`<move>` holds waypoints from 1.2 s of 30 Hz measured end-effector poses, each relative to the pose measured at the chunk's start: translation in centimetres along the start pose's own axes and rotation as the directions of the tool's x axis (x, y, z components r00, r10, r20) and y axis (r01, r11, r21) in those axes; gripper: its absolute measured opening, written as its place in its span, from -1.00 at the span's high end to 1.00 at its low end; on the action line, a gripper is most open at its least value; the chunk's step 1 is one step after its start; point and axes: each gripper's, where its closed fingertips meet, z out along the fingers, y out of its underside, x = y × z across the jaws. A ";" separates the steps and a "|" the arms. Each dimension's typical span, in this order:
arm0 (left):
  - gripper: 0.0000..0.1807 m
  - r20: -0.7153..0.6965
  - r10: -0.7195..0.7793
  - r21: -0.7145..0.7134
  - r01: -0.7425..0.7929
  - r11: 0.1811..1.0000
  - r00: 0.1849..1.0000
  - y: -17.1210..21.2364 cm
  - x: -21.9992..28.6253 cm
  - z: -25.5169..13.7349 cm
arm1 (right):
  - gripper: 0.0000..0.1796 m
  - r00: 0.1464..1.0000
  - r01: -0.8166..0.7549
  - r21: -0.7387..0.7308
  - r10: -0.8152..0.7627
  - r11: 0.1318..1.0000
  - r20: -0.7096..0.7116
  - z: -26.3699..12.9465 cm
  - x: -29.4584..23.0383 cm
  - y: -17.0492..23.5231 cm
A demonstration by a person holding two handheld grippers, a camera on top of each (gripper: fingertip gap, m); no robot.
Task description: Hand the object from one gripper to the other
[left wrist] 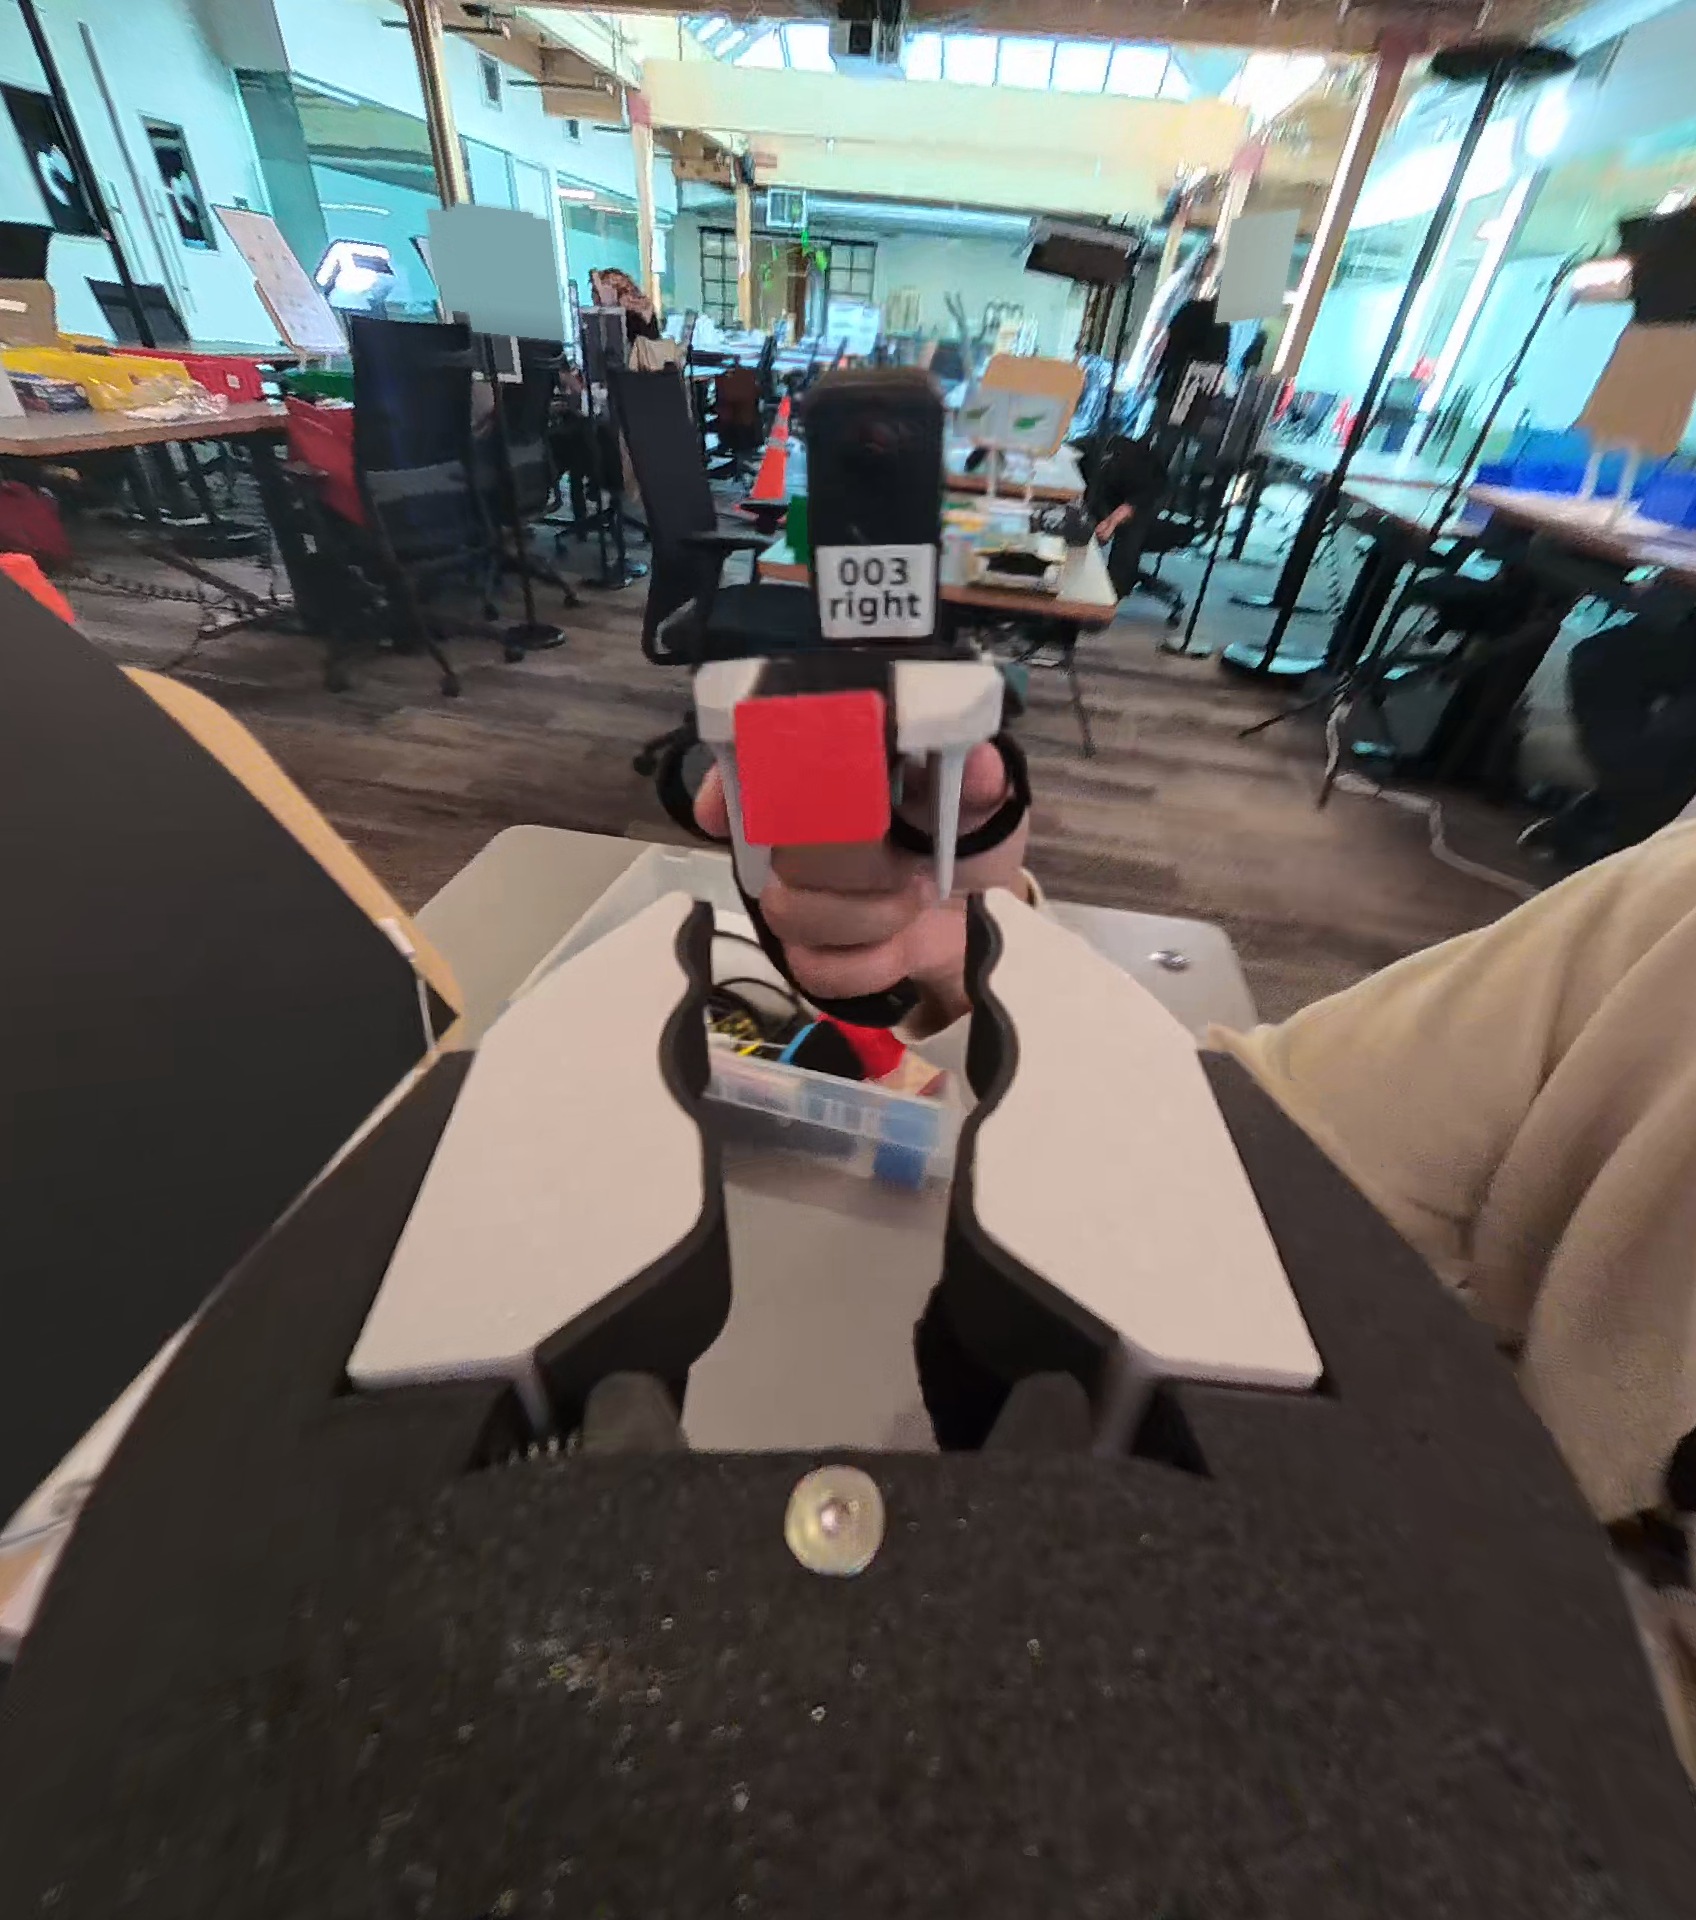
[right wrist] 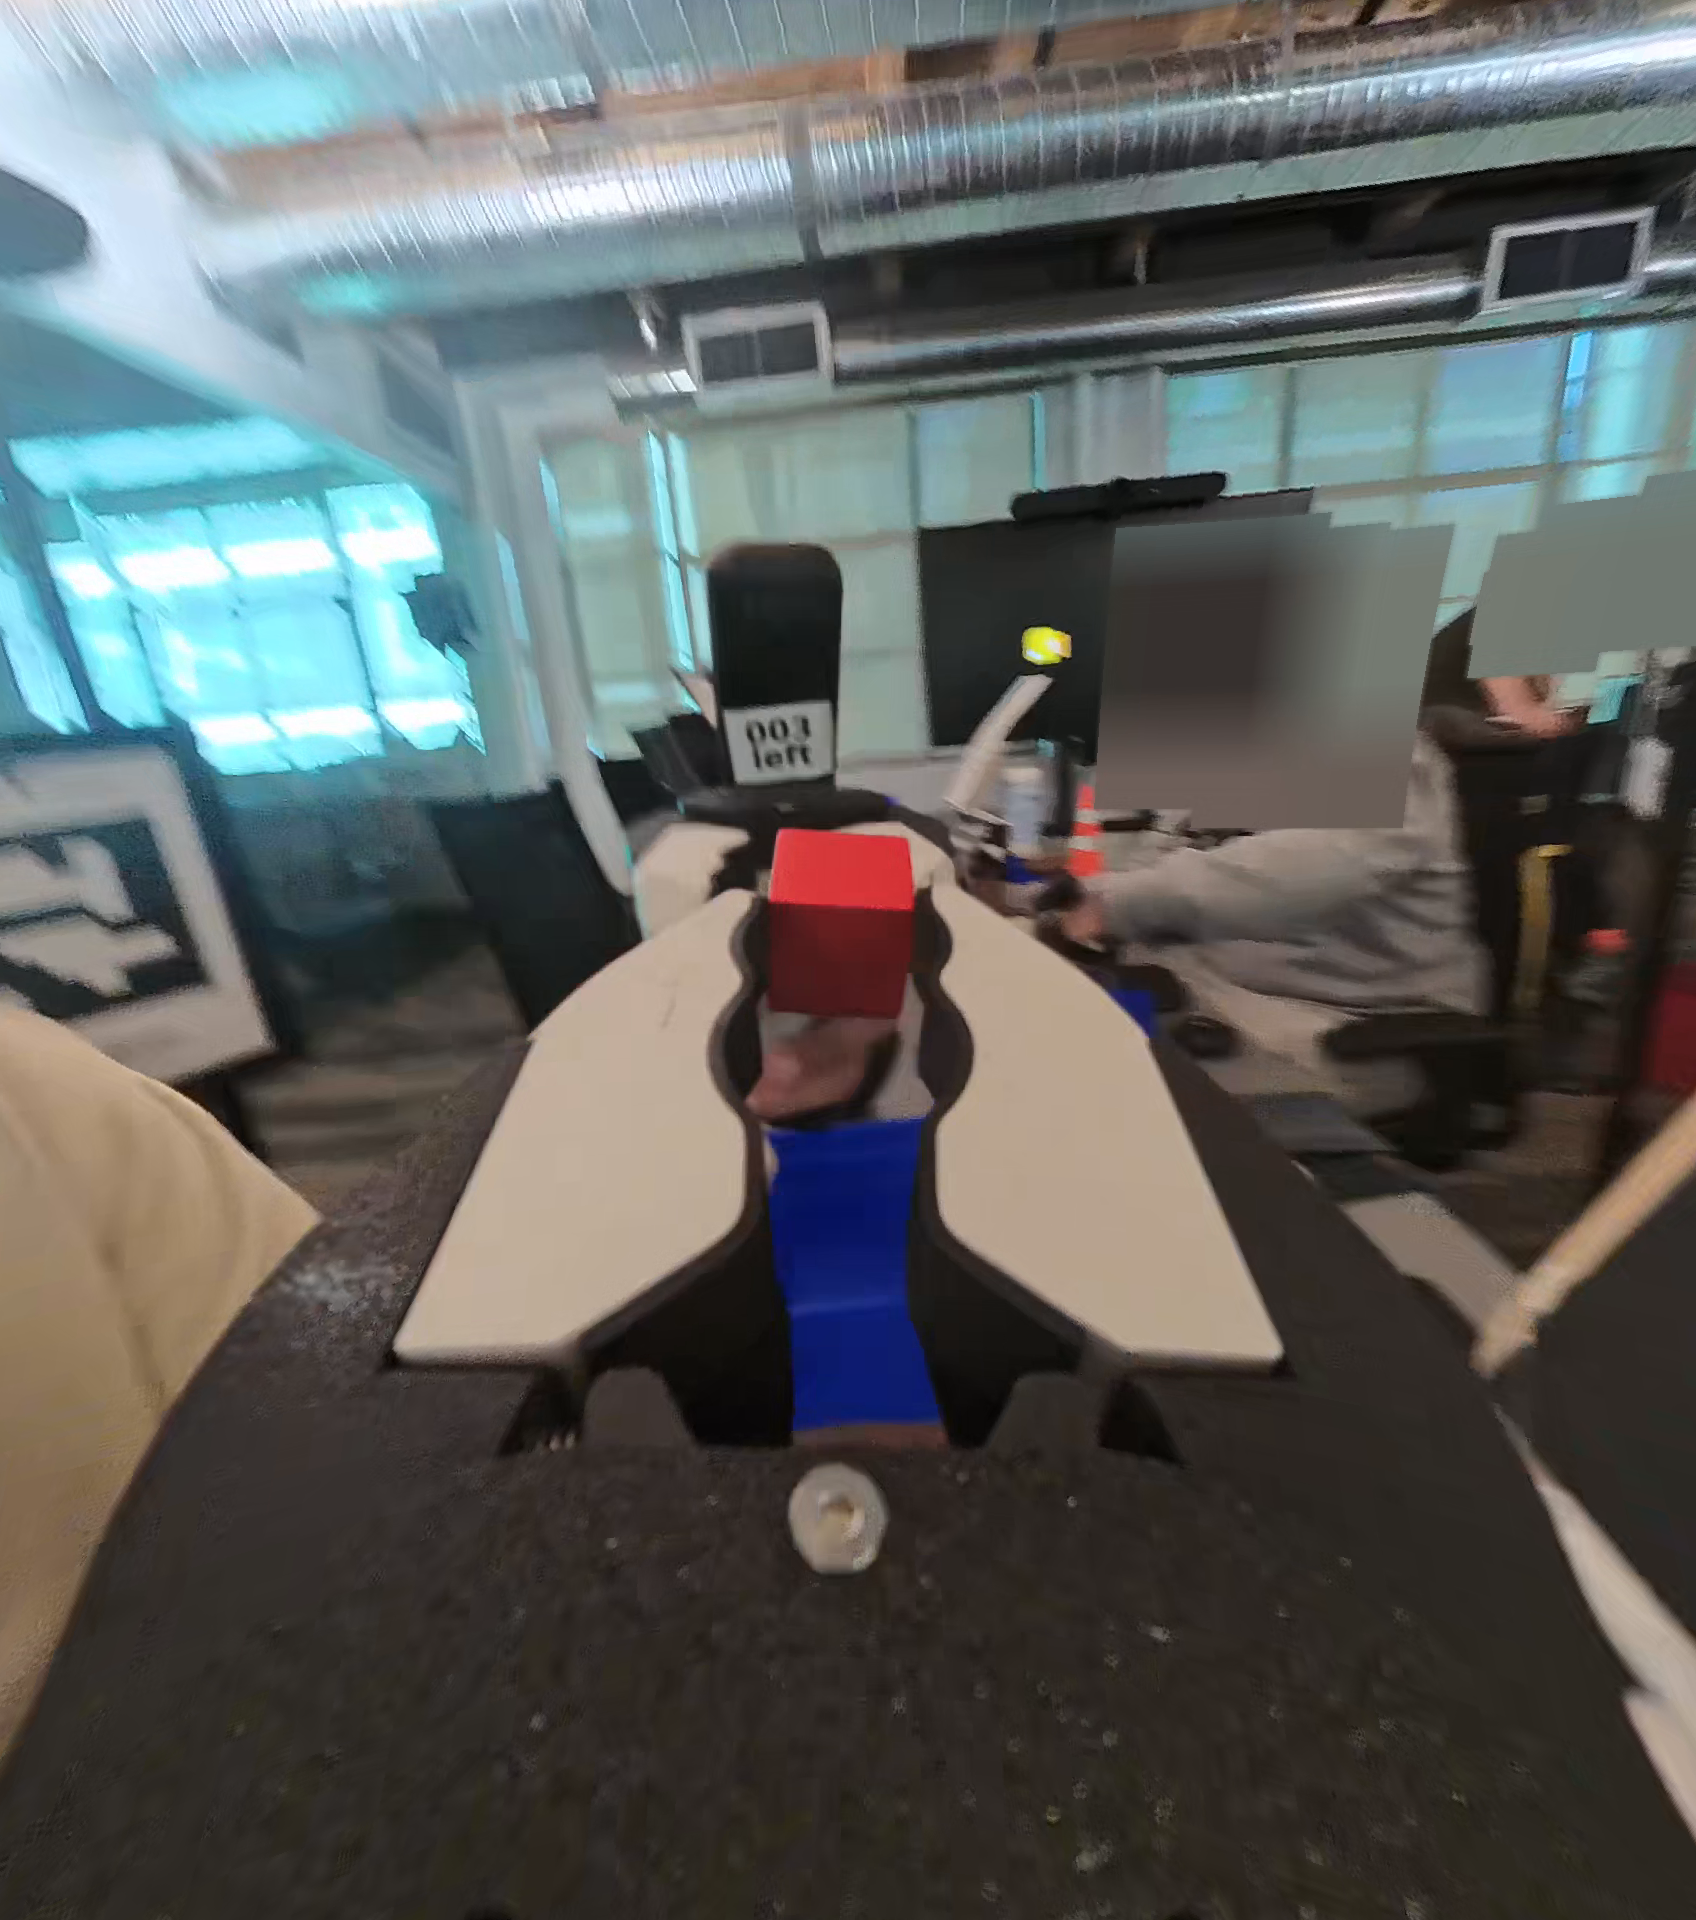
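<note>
Between right fingers, red cube, half-hidden.

In my left wrist view, my left tongs fill the lower middle of the frame, their tips apart. Just above them, at the centre, my right tongs face me with the cube between their fingers. Below that gap a bin sits on the worktop. My sleeve takes the right edge. In my right wrist view the cube sits at centre between my right tongs' tips, with my left tongs directly behind it, higher in the frame.
</note>
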 end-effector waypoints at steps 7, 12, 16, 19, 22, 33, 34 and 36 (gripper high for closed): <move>0.51 0.020 -0.047 0.198 0.042 0.979 0.999 -2.5 -0.6 1.0 | 0.71 0.976 -0.212 0.344 0.182 0.915 0.119 -0.1 1.0 -2.6; 0.54 -0.053 -0.137 0.383 0.147 0.912 0.989 -4.1 -1.5 0.6 | 0.71 0.985 -0.175 0.515 0.152 0.839 0.087 0.4 0.4 -2.8; 0.56 -0.080 -0.129 0.375 0.149 0.915 0.988 -4.1 -1.1 0.8 | 0.71 0.991 -0.122 0.563 0.127 0.817 0.031 0.5 0.3 -2.6; 0.56 -0.073 -0.113 0.369 0.131 0.920 0.991 -4.0 -0.8 1.1 | 0.71 0.990 -0.132 0.568 0.139 0.812 0.032 0.6 0.3 -2.4; 0.61 -0.066 -0.108 0.376 0.125 0.918 0.992 -4.1 -0.7 1.3 | 0.71 0.992 -0.109 0.564 0.128 0.819 0.006 0.8 0.3 -2.2; 0.72 0.106 -0.148 0.257 0.117 0.959 0.983 -3.3 -2.7 -1.6 | 0.66 0.970 0.183 0.241 -0.135 0.953 -0.200 1.9 1.1 -0.6; 0.71 0.162 -0.127 0.230 0.088 0.969 0.979 -3.1 -3.2 -2.2 | 0.67 0.941 0.249 0.096 -0.218 0.964 -0.258 1.9 1.8 0.5; 0.71 0.280 -0.027 0.177 -0.024 0.984 0.960 -3.0 -3.6 -3.1 | 0.54 0.868 0.313 -0.191 -0.361 0.930 -0.340 1.7 3.6 2.9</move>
